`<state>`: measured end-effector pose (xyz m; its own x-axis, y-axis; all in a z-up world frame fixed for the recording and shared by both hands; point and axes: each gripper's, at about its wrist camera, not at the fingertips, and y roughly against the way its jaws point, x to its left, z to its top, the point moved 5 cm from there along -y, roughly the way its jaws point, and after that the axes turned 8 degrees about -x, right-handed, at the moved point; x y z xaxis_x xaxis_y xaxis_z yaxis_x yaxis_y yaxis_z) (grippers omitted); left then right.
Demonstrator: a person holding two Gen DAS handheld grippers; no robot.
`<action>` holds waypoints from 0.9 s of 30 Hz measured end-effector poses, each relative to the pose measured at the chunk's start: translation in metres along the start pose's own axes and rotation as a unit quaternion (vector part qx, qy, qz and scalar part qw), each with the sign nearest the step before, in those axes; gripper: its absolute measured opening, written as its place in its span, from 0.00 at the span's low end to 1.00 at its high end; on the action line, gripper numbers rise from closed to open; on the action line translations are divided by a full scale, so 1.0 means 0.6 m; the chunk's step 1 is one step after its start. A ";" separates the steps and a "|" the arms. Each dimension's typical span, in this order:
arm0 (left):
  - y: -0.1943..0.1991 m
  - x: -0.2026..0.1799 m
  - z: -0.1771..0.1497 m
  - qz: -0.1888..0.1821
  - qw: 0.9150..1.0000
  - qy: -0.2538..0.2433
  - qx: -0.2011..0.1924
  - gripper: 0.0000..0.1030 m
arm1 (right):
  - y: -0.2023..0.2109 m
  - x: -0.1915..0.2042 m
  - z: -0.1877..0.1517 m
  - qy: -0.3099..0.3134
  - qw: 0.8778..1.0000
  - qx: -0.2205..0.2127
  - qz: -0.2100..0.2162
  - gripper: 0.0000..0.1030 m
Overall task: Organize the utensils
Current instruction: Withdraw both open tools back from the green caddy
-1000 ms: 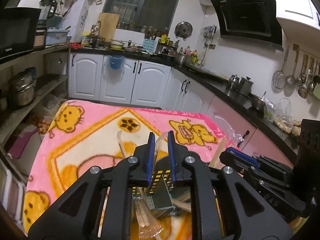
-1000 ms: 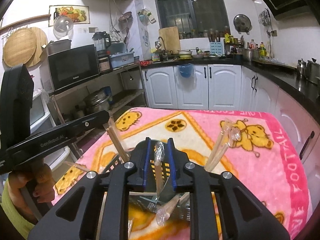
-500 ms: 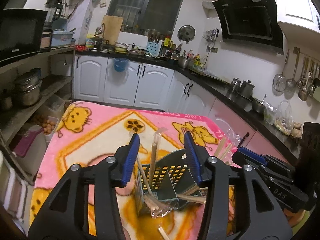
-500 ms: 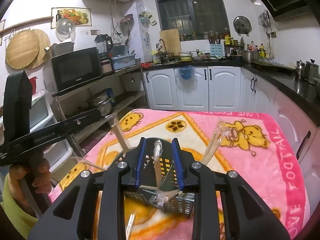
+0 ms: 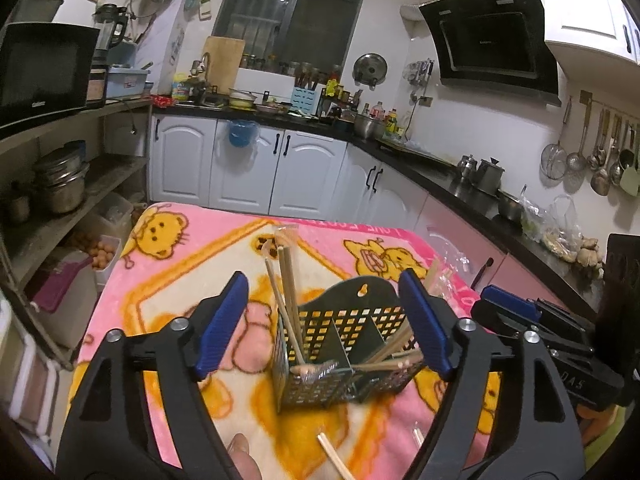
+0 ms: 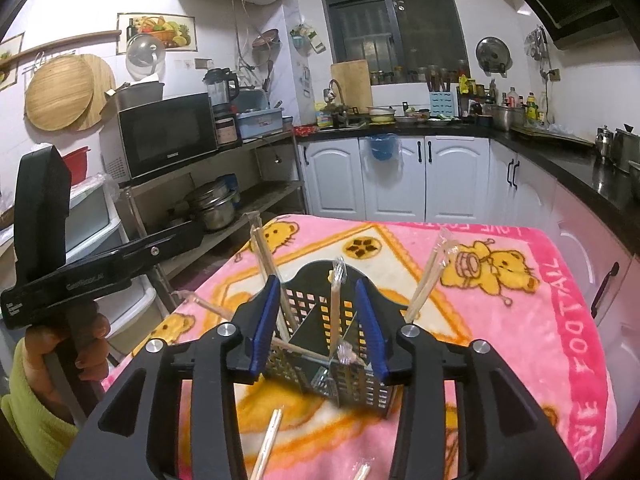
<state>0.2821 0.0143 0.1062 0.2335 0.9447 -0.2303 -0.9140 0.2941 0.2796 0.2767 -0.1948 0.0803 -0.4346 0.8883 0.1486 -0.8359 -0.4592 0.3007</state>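
Note:
A dark perforated utensil caddy (image 5: 344, 344) (image 6: 332, 344) stands on a pink bear-print blanket (image 5: 192, 248) (image 6: 500, 320). Wrapped wooden chopsticks (image 5: 286, 280) (image 6: 262, 252) lean in its left compartment, a wrapped plastic fork (image 6: 335, 300) stands in the middle, and more wrapped sticks (image 6: 428, 276) (image 5: 394, 346) lean out on the right. My left gripper (image 5: 324, 320) is opening, its blue pads wide apart, nothing pressed between them. My right gripper (image 6: 318, 324) is opening too; the fork stands between its pads, untouched. Loose chopsticks (image 5: 334, 456) (image 6: 266, 446) lie on the blanket in front.
A shelf rack with microwave (image 6: 168, 132) and pots (image 5: 60, 184) stands left of the table. White cabinets (image 5: 248, 168) and a dark counter (image 5: 452, 184) run behind and to the right. A hand (image 6: 64, 344) holds the other gripper's handle at left.
Both grippers opened from nearly shut and drew back from the caddy. The chopsticks and the fork they held now stand free in the compartments.

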 end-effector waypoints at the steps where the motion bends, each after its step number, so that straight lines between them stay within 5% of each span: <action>1: 0.003 0.000 -0.002 0.001 1.000 0.000 0.000 0.72 | 0.003 0.000 -0.002 0.001 1.000 0.001 0.000 0.39; 5: 0.015 0.000 -0.010 0.001 1.000 0.001 0.003 0.79 | 0.014 0.004 -0.012 0.007 1.000 0.004 -0.006 0.50; 15: 0.032 0.003 -0.045 0.009 1.000 -0.005 0.022 0.89 | 0.028 0.010 -0.041 0.009 1.000 0.015 -0.007 0.52; 27: 0.046 0.009 -0.082 0.013 0.999 -0.001 0.043 0.90 | 0.038 0.016 -0.076 0.008 0.999 0.032 -0.003 0.53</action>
<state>0.2416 0.0203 0.0668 0.2115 0.9522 -0.2202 -0.8879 0.2814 0.3639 0.2380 -0.1973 0.0454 -0.4348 0.8909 0.1318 -0.8156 -0.4516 0.3617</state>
